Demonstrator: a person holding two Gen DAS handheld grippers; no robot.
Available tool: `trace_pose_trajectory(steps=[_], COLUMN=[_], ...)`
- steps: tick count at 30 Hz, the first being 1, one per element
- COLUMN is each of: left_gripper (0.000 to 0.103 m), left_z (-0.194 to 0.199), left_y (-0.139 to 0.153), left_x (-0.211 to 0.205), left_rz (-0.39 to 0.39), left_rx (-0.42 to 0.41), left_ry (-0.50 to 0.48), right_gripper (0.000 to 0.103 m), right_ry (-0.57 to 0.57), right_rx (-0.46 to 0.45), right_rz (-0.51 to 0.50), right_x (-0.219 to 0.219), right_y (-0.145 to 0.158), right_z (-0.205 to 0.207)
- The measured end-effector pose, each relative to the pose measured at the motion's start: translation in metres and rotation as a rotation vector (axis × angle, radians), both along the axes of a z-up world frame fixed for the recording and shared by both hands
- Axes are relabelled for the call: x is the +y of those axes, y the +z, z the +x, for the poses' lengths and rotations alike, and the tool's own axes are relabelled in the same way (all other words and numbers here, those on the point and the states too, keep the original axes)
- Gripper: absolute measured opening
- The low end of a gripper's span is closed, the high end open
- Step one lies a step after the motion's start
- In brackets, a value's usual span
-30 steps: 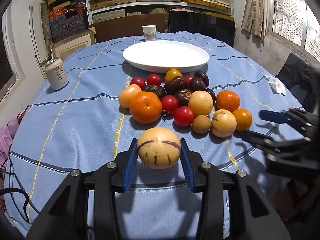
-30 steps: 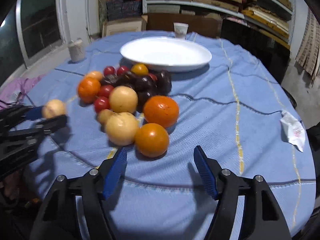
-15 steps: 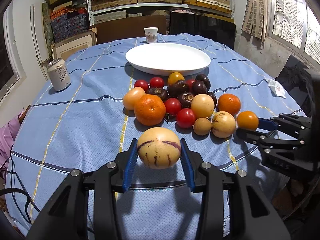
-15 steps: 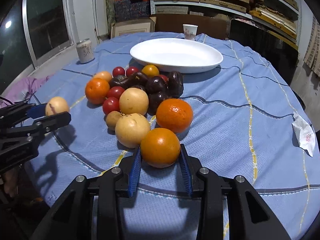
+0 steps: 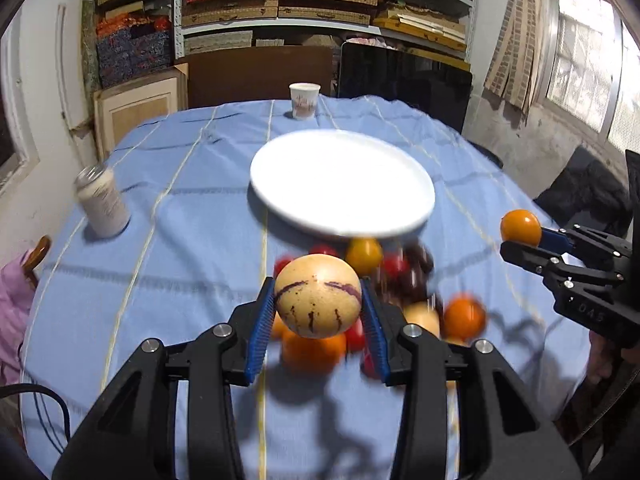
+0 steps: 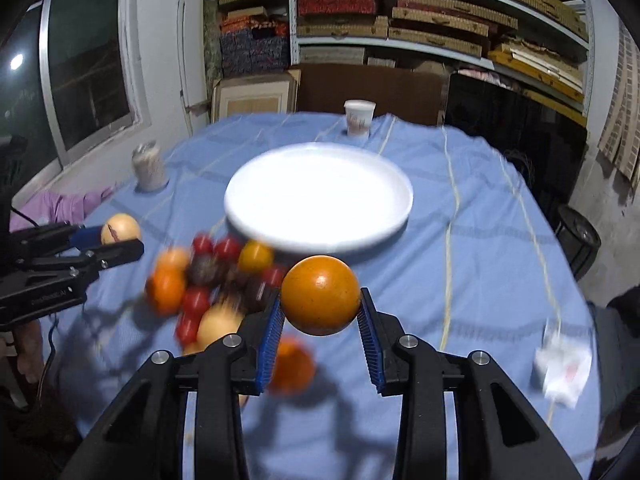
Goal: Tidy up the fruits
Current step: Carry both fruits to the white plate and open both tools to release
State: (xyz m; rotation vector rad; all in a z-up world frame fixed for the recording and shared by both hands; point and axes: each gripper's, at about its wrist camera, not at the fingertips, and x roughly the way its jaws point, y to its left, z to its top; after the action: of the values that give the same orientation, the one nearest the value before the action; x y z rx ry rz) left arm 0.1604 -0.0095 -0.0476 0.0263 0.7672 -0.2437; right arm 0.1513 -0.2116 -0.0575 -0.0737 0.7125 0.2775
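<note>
My left gripper (image 5: pixel 318 312) is shut on a pale yellow melon with purple stripes (image 5: pixel 318 296) and holds it above the fruit pile (image 5: pixel 400 280). My right gripper (image 6: pixel 320 312) is shut on an orange (image 6: pixel 320 294), lifted above the blue cloth. An empty white plate (image 5: pixel 342 184) lies beyond the pile; it also shows in the right wrist view (image 6: pixel 318 196). Each gripper shows in the other's view: the right one (image 5: pixel 524 240) with its orange (image 5: pixel 520 227), the left one (image 6: pixel 116 242) with its melon (image 6: pixel 120 229). The pile (image 6: pixel 208 280) of oranges, red tomatoes and dark fruits is blurred.
A white can (image 5: pixel 103 204) stands at the table's left. A paper cup (image 5: pixel 304 100) stands at the far edge behind the plate. A crumpled white wrapper (image 6: pixel 562 368) lies at the right edge. Shelves with boxes line the back wall.
Both grippers have lifted with their fruit and moved forward over the pile toward the plate. The right gripper shut on the orange a second ago.
</note>
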Motion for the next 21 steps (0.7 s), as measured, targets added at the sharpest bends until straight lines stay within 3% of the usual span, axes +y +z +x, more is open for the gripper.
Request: trace_pose_trajectory(steps=[6,13,20,21], left_gripper=[0.041,0.041,0.04,0.045], left_z=[0.111,0.236,0.299,0.301], left_y=[0.011,-0.026,-0.073,-0.073], left_x=[-0.006,-0.023,-0.035,-0.036], left_rz=[-0.033,-0.026,0.002,0.004], left_rx=[0.066,0.175,0.271,0.265], left_ry=[0.01,0.019,0.023,0.022], right_gripper=[0.037,0.037,0.037,0.038], right_ry=[0.003,0.015,0.041,0.046], right_rx=[0.007,0.079,0.168,0.177], right_rz=[0.011,-0.035,-0.064,-0.076], right_x=[0.0,0.014,0.031,0.034], right_y=[0.021,-0.011,-0.048,-0.051], right_z=[0.093,0.205,0.273,0.278])
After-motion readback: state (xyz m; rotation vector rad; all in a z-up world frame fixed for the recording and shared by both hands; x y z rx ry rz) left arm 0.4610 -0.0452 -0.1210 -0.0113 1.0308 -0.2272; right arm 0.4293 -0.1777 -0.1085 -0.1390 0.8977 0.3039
